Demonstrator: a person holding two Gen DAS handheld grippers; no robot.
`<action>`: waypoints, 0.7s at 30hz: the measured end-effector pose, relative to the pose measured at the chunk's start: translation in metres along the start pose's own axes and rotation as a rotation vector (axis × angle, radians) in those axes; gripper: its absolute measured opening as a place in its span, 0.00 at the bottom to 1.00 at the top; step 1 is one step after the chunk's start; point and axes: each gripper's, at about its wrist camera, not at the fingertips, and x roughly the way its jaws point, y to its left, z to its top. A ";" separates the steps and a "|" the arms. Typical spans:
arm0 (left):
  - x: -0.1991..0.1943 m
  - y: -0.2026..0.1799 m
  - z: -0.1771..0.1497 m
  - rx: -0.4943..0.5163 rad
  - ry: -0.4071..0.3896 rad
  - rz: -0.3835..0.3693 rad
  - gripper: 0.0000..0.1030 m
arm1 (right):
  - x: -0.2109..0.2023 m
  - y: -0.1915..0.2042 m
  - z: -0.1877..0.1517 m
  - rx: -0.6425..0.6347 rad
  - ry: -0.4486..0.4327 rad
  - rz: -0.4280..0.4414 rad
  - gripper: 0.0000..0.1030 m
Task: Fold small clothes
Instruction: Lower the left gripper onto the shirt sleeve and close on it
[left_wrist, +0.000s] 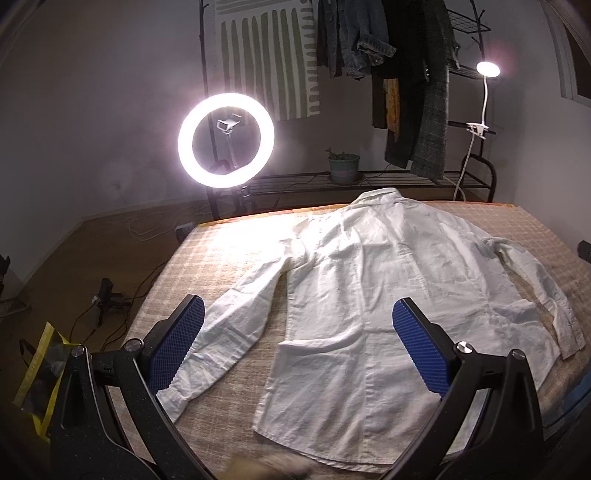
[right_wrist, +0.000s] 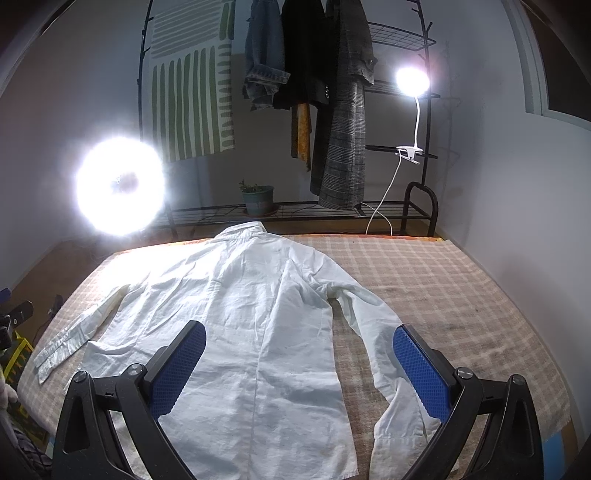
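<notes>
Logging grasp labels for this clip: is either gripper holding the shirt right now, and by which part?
Nothing is held. The left gripper and right gripper are both open above the white shirt, which lies spread flat on the checked cloth.

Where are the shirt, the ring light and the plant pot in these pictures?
shirt (right_wrist: 258, 314): right wrist view, middle of its back panel.
ring light (left_wrist: 226, 140): left wrist view, on the glowing ring's lower left arc (left_wrist: 192, 162).
plant pot (left_wrist: 344, 168): left wrist view, its front wall.
</notes>
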 end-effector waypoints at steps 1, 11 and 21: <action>0.004 0.004 0.000 0.007 0.005 0.005 1.00 | 0.001 0.002 0.000 -0.002 0.000 0.005 0.99; 0.074 0.075 -0.008 -0.005 0.158 0.093 0.91 | 0.009 0.029 0.011 -0.041 0.056 0.127 0.98; 0.173 0.175 -0.029 -0.205 0.400 0.029 0.60 | 0.035 0.088 0.037 -0.090 -0.018 0.259 0.92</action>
